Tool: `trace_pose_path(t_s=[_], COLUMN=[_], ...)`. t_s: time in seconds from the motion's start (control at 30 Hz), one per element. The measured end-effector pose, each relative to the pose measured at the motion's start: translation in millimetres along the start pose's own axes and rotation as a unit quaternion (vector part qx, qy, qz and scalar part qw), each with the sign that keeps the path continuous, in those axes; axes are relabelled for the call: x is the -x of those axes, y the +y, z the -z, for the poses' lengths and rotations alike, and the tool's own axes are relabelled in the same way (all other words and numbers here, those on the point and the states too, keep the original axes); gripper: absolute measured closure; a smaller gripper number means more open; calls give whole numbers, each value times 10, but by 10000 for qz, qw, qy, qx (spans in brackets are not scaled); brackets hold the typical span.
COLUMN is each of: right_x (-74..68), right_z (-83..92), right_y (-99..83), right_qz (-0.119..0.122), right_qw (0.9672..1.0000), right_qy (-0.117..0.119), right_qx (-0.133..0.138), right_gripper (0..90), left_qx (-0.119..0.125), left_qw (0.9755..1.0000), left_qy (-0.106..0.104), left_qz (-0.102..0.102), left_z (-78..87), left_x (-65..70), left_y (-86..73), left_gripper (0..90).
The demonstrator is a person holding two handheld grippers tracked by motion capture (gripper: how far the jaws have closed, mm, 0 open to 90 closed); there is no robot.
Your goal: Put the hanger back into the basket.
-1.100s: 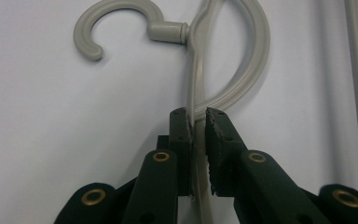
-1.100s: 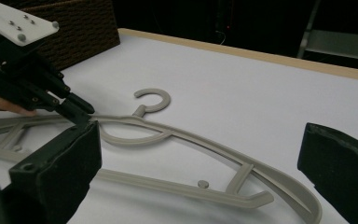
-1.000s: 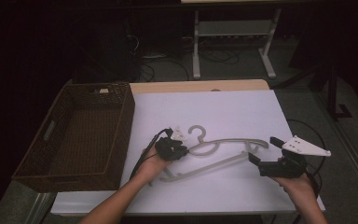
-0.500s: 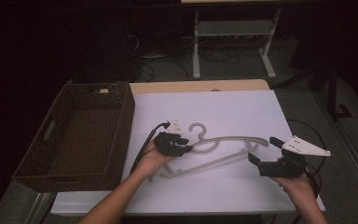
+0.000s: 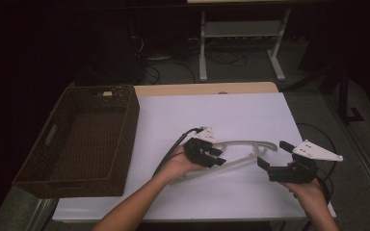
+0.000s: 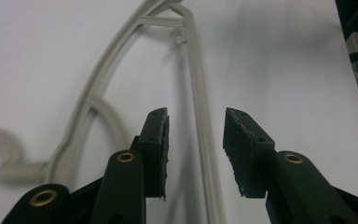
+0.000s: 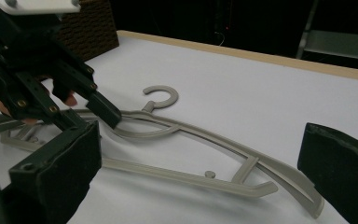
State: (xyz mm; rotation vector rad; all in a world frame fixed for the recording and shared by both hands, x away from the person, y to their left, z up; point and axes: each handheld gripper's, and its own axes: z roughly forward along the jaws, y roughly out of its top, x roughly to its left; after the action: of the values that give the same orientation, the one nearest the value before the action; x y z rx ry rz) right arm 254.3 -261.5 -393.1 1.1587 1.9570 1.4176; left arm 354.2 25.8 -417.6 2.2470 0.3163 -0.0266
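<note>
A grey plastic hanger point(image 5: 243, 143) lies flat on the white table point(image 5: 231, 110). My left gripper point(image 5: 219, 158) hovers over its middle, just past the hook. In the left gripper view the jaws point(image 6: 196, 116) have just been opening; the hanger's straight bottom bar point(image 6: 193, 70) runs between them, and the pads are clear of it. My right gripper point(image 5: 273, 155) stays near the hanger's right end with its jaws wide apart. The right gripper view shows the hook and both arms of the hanger point(image 7: 191, 135) between its jaws point(image 7: 198, 130), and the left gripper point(image 7: 98, 112) at upper left.
A dark wicker basket point(image 5: 130, 125) stands on the table's left side, empty. A metal stand point(image 5: 241, 29) and cables are on the floor beyond the far edge. The table's wooden far edge point(image 5: 207, 89) shows past the white sheet.
My left gripper has moved right along the hanger, from beside the hook to over its middle, and its jaws have gone from shut to apart. The right gripper and hanger stay put.
</note>
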Motion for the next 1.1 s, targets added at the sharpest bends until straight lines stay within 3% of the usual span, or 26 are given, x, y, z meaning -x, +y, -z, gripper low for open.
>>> trace_pose_path(t_s=[0.4, 0.63, 0.73, 1.1], right_x=[-19, -14, -14, -21], right_z=[-15, -20, -17, -20], right_y=[-11, -9, -13, -8], right_qz=[30, 14, -9, 36], right_qw=[10000, 10000, 10000, 10000], right_qy=[51, 60, 62, 63], right_qx=[-20, -34, -47, -24], right_gripper=[0, 0, 0, 0], left_qx=[-201, -375, -365, -432], left_qw=[9995, 9991, 9991, 9961], left_qy=[-260, -213, -228, -710], left_qz=[35, -23, -1, -300], left_z=[-319, -415, -416, -347], left_x=[25, 21, 32, 386], left_y=[68, 77, 74, -15], left_gripper=[663, 785, 795, 807])
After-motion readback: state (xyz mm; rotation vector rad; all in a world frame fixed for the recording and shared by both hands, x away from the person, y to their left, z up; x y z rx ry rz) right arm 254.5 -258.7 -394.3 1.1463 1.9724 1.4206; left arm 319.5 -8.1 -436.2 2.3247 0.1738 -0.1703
